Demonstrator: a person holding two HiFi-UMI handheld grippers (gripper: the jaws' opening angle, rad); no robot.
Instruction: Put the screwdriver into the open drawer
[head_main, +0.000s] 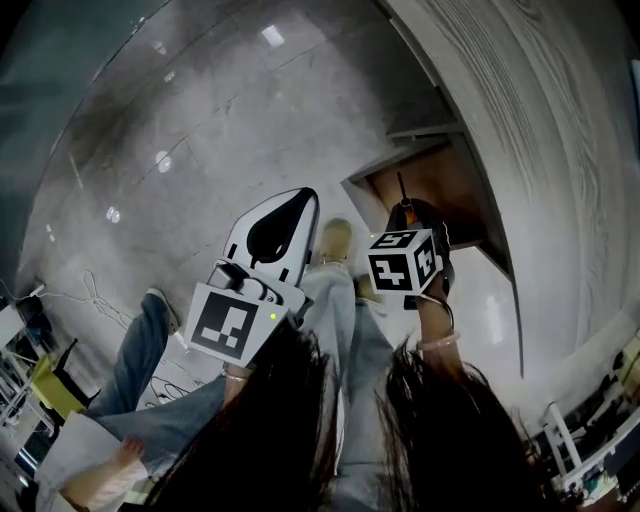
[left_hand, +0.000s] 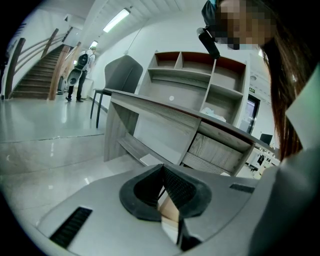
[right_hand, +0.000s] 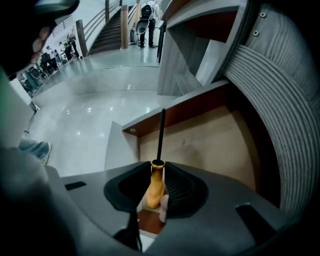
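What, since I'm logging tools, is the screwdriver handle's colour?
The screwdriver's handle is orange, its shaft black; shows best in the right gripper view.

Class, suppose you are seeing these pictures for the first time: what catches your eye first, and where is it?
The orange-handled screwdriver stands out, clamped in the right gripper, its dark shaft pointing at the open drawer. The left gripper is shut on nothing, facing a shelved grey desk.

Quick count: one screwdriver (right_hand: 155, 185), one open drawer (right_hand: 210, 145), two claws (right claw (right_hand: 158, 172) over the drawer, left claw (left_hand: 162, 172) off to the drawer's left), plus one grey chair (left_hand: 122, 75) and one staircase (left_hand: 37, 75).
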